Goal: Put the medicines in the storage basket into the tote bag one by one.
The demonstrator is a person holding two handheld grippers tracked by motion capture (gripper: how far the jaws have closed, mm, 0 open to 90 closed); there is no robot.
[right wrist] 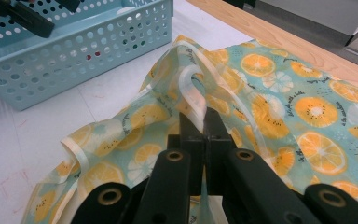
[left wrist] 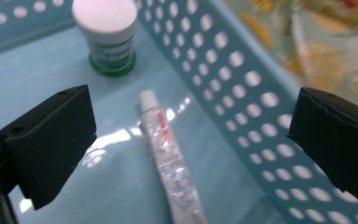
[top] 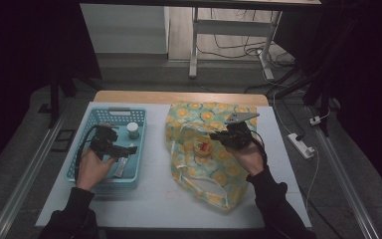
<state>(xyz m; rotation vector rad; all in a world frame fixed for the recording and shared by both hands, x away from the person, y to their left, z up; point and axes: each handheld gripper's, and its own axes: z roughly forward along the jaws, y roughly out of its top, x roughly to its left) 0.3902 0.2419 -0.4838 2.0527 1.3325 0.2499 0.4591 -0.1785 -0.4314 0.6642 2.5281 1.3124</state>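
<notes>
A slim white tube (left wrist: 170, 158) with red print lies flat on the floor of the light blue perforated basket (top: 90, 175), near its right wall, cap end pointing to the far side. In the left gripper view it lies between the two black jaws, which stand wide apart and touch nothing: the left gripper (top: 122, 151) is released, held low inside the basket over the tube. Just beyond the tube's cap stands a small green jar (left wrist: 108, 37) with a white lid, upright and apart from the tube.

The basket sits on the left part of the white table (top: 149, 199). To its right, well apart, lies a teal bag (top: 214, 174) printed with orange slices, crumpled and partly raised. The right gripper (right wrist: 201, 125) is clenched on the bag's pale handle strap (right wrist: 192, 91): in the right gripper view the jaws are pressed together with the strap pinched between them, the strap looping up from the bag's mouth. In the high view the right hand (top: 251, 158) holds that gripper over the middle of the bag, a grey plate on top of it.
</notes>
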